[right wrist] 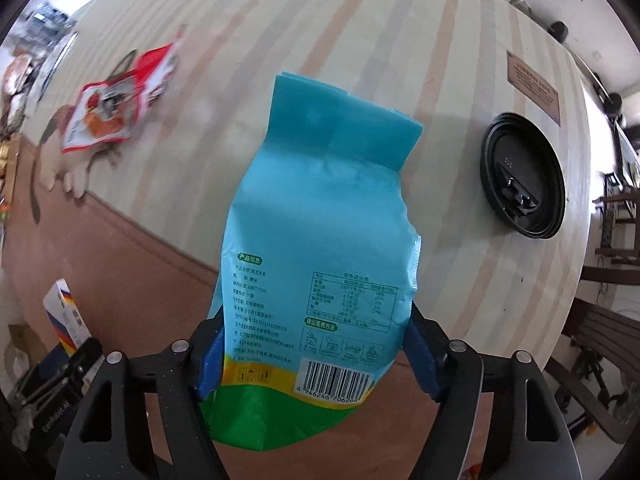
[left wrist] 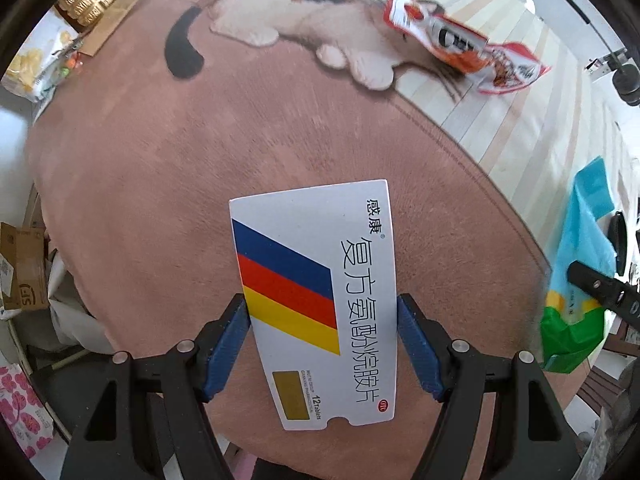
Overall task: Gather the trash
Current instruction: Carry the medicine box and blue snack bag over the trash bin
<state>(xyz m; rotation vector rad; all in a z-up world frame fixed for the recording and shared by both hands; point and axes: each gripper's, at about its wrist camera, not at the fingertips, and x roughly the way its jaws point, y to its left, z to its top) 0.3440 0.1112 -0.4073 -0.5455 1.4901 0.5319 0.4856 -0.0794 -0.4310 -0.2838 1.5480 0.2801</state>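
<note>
The left gripper (left wrist: 322, 344) stood clamped across the medicine box (left wrist: 320, 300) above the brown mat (left wrist: 140, 184), while the right gripper (right wrist: 316, 354) pinched the blue-green pouch (right wrist: 320, 216) over the mat's edge, both evidently gripped for carrying off as trash.

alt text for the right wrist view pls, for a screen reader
The right gripper has its jaws around a light-blue plastic food pouch with a green bottom, seen from above a striped wooden table. A black round plastic cup lid lies to its right; a crumpled red-and-white snack wrapper lies upper left.
</note>
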